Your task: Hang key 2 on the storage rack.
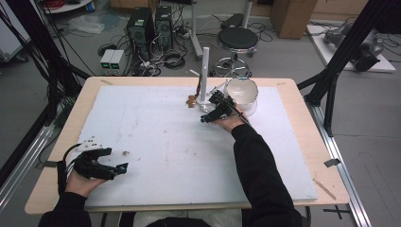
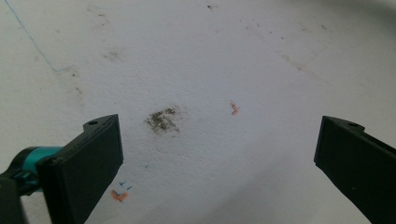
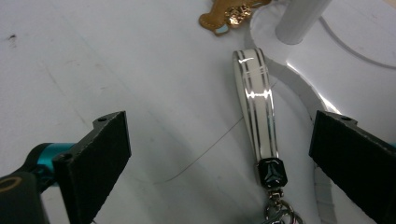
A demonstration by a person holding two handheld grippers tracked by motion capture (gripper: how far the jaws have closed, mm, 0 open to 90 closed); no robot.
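The white key strap (image 3: 257,107) with thin dark stripes lies flat on the white mat (image 1: 156,142), right at the foot of the white pole stand (image 1: 204,75). It sits between the wide-apart jaws of the right gripper (image 1: 213,115), nearer the right-hand jaw, and neither jaw touches it. A gold charm (image 3: 229,14) lies just beside the stand too. The left gripper (image 1: 116,168) is far from the stand, jaws released over bare mat. I can read no writing on any of them

High view overlooks whole table (image 1: 302,142); gripper views close above its sheet.
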